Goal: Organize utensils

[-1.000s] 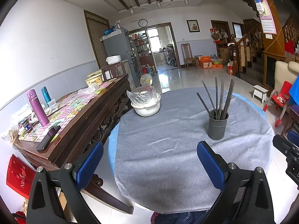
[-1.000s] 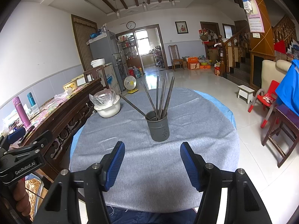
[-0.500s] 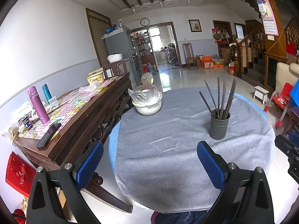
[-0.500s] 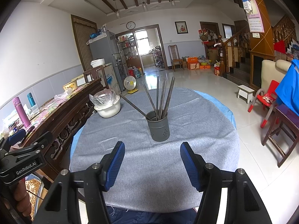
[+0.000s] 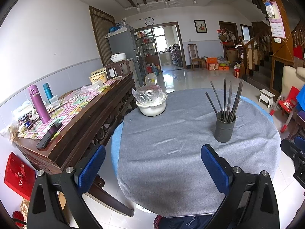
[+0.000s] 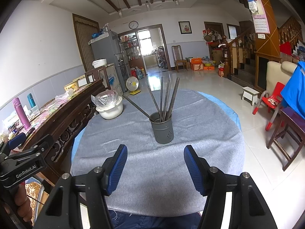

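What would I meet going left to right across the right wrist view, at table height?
Purple flask → white bowl under plastic wrap → grey holder with chopsticks → white stool → red chair.

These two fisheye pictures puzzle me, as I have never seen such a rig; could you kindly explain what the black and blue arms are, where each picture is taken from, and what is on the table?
There is no robot here. A person holds a two-finger gripper in each hand, and a camera on each looks forward along its fingers.

One picture comes from the left gripper, the other from the right gripper. The blue parts are the finger pads. Both grippers are open and hold nothing.

In the right view, the left gripper also shows at the lower left edge, with the person's hand on it.

On the round table, under a grey cloth, stand a dark perforated holder with long dark chopsticks in it, and a white bowl topped with clear plastic.
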Demonstrator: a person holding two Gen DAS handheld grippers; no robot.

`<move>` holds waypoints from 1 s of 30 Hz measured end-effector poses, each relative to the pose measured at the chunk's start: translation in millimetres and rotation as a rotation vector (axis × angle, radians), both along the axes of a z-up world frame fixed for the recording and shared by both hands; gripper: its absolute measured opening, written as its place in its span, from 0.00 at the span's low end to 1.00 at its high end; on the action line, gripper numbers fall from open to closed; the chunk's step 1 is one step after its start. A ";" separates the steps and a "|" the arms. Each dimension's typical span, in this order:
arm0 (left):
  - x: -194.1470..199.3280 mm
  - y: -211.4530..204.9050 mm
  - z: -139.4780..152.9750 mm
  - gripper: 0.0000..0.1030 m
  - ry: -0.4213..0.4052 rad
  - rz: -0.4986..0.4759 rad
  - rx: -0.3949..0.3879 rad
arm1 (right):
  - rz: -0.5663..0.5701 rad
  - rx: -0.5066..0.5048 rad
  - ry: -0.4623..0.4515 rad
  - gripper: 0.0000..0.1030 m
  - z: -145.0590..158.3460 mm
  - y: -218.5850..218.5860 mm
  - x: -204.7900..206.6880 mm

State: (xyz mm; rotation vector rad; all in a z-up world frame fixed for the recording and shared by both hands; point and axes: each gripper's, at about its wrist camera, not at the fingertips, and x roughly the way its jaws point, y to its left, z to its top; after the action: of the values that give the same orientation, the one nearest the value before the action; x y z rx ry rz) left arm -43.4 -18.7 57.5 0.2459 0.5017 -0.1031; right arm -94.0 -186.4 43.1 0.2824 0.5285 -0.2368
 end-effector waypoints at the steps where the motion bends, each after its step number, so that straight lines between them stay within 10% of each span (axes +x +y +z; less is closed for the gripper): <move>1: 0.0 0.2 -0.3 0.97 0.000 0.001 0.000 | -0.001 0.000 -0.001 0.64 0.0 0.1 -0.2; 30: 1.5 6.5 -5.9 0.97 0.007 0.014 -0.009 | -0.018 -0.016 -0.001 0.64 11.7 1.4 7.3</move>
State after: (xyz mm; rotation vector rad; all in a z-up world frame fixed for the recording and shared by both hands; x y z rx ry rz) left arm -42.0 -12.1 51.6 0.2334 0.5099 -0.0928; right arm -86.7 -185.0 54.8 0.2722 0.5231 -0.2580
